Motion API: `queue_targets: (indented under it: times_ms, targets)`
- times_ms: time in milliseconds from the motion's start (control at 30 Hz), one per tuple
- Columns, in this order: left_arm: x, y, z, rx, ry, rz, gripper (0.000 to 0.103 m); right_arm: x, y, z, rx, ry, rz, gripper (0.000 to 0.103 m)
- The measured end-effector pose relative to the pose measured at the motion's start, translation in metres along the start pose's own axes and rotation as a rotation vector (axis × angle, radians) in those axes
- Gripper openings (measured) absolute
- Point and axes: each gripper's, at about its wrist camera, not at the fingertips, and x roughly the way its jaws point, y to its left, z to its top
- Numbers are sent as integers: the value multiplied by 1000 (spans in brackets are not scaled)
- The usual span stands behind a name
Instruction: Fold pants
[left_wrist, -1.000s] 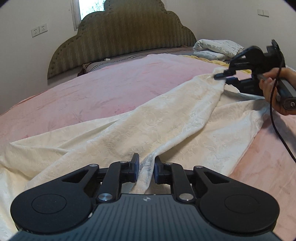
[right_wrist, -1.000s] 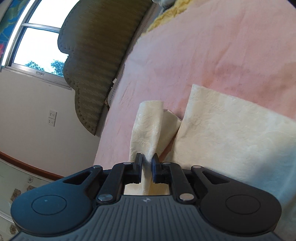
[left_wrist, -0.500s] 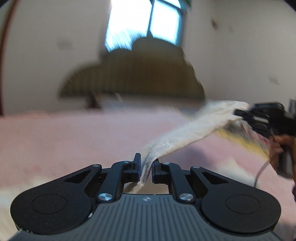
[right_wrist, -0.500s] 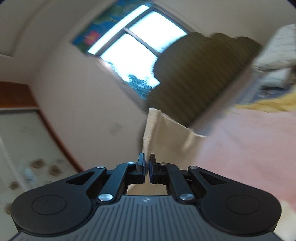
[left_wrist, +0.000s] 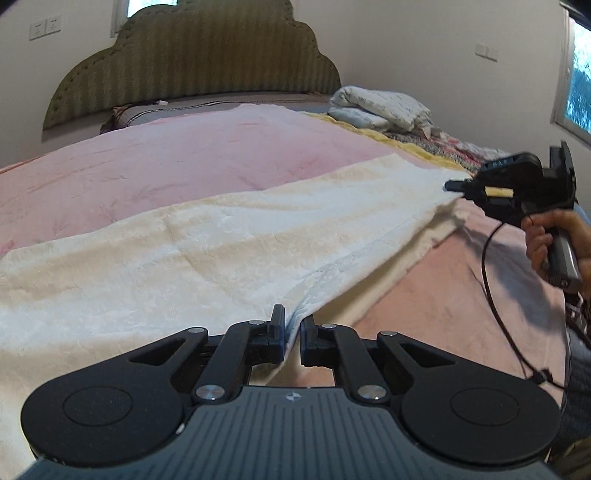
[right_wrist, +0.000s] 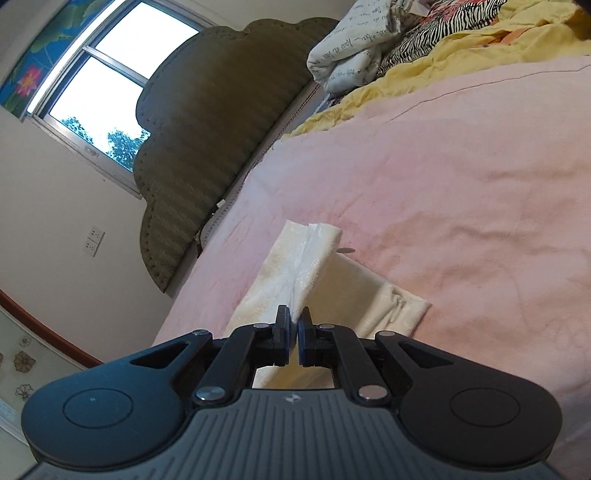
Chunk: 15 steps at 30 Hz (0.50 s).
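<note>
Left wrist view: cream pants (left_wrist: 229, 236) spread across the pink blanket (left_wrist: 177, 158) through the middle of the frame, one edge pinched between the closed jaws of the left gripper (left_wrist: 292, 328) at bottom centre, the far end clamped by the right gripper (left_wrist: 456, 186) held in a hand (left_wrist: 554, 240) at the right edge. Right wrist view: right gripper (right_wrist: 294, 328) at bottom centre, clamped on a fold of the pants (right_wrist: 314, 273), with a green headboard (right_wrist: 207, 125) at upper left.

Pants (left_wrist: 207, 236): left end cut off by frame edge. Hand (left_wrist: 554, 240) on right gripper (left_wrist: 452, 185): cropped at right border. Pillow (right_wrist: 351, 40) print illegible.
</note>
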Motion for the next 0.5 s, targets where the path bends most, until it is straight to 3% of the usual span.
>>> queue_targets:
  times_ms: [267, 333, 367, 433, 467, 500]
  targets:
    - [6, 5, -10, 23, 47, 2, 11, 11, -13, -3, -33, 88, -103, 8]
    - [1, 7, -8, 24, 55, -11, 22, 1, -11, 2, -28, 86, -125, 9]
    - [-3, 6, -7, 20, 61, -31, 22, -6, -7, 4, -53, 55, -171, 10]
    - [-12, 8, -4, -15, 78, -90, 43, -23, 12, 7, -152, -57, -291, 11]
    - [-17, 10, -1, -42, 75, -135, 49, -30, 28, 6, -240, -137, -346, 11]
    - [-22, 12, 2, -70, 59, -174, 56, -31, 42, 6, -317, -176, -356, 11]
